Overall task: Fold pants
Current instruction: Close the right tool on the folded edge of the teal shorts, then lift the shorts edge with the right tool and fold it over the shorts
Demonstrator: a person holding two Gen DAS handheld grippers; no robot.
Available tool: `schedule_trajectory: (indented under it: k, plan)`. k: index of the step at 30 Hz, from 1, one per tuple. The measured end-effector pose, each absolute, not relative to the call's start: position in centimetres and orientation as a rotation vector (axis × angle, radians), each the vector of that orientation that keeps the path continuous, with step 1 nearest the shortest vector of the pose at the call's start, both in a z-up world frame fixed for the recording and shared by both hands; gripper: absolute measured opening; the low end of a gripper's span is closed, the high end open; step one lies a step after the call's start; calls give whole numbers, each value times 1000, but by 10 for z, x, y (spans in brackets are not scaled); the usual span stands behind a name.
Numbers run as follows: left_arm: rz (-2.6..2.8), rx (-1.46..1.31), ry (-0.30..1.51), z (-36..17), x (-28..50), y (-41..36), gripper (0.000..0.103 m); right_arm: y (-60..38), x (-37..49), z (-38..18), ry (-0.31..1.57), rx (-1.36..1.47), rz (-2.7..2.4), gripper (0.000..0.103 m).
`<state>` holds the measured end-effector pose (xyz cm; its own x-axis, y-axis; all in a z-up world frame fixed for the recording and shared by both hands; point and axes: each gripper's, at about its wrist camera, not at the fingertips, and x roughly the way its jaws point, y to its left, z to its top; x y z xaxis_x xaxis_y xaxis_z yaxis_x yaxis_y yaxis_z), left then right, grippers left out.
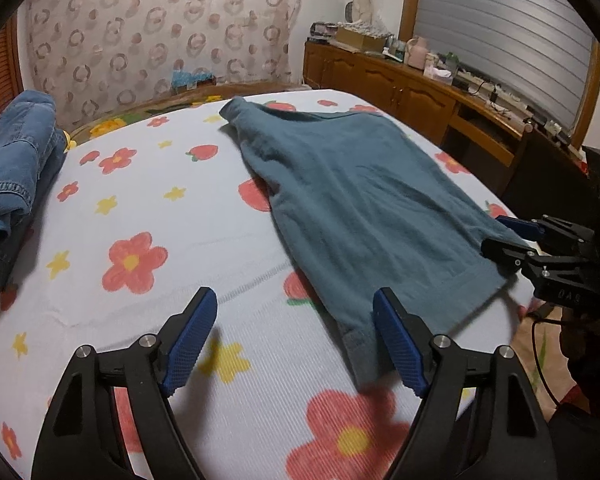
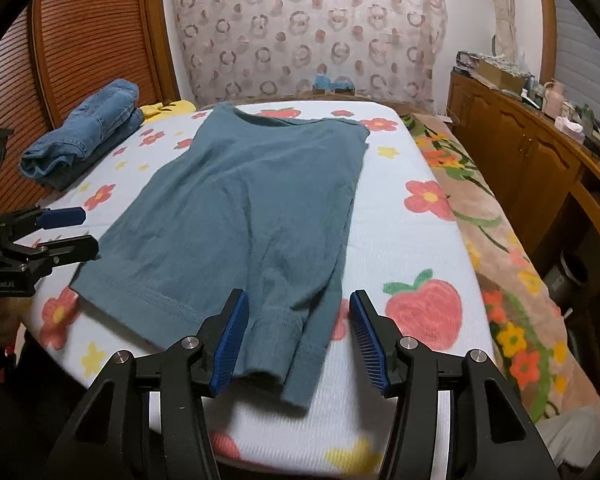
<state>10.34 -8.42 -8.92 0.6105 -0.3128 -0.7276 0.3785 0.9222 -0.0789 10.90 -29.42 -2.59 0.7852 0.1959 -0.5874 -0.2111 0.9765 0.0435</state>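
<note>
A teal garment (image 1: 364,200) lies spread flat on the flowered sheet (image 1: 148,216); it also shows in the right wrist view (image 2: 240,216). My left gripper (image 1: 296,336) is open and empty, hovering just above the sheet, its right finger beside the garment's ribbed cuff (image 1: 360,352). My right gripper (image 2: 296,340) is open, its fingers standing either side of the garment's near cuffed end (image 2: 284,356), not closed on it. Each gripper shows in the other's view, the right one (image 1: 512,240) at the garment's hem, the left one (image 2: 68,232) at its left corner.
Folded blue jeans (image 2: 84,136) lie at the bed's far left, by a wooden headboard (image 2: 80,52). A floral blanket (image 2: 500,248) hangs along the bed's right side. A wooden cabinet (image 2: 532,160) with clutter runs along the right wall.
</note>
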Motion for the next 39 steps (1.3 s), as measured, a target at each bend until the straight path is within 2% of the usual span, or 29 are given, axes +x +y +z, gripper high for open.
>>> schedule_trajectory:
  k: [4, 5, 11, 19, 23, 28, 33, 35, 39]
  plan:
    - [-439, 57, 815, -87, 95, -83, 76, -299, 96, -23, 633, -17, 230, 50]
    - [-447, 54, 815, -86, 94, -84, 70, -300, 93, -23, 640, -12, 233, 50]
    - [-494, 58, 845, -93, 90, -94, 58, -307, 89, -25, 656, 28, 253, 45]
    - [-507, 84, 864, -99, 89, -102, 58, -300, 94, -25, 674, 18, 266, 44]
    - [-520, 82, 863, -98, 86, -102, 49, -300, 97, -28, 690, 24, 274, 43]
    - [-560, 78, 872, -98, 79, -105, 35, -299, 96, -26, 691, 21, 291, 36]
    - [-568, 63, 867, -96, 78, -103, 24, -299, 93, -24, 680, 40, 319, 19]
    - [-576, 64, 859, -94, 76, -103, 18, -296, 92, -24, 678, 30, 332, 15]
    - [-577, 51, 839, -88, 73, -101, 15, -294, 90, -24, 675, 37, 345, 12]
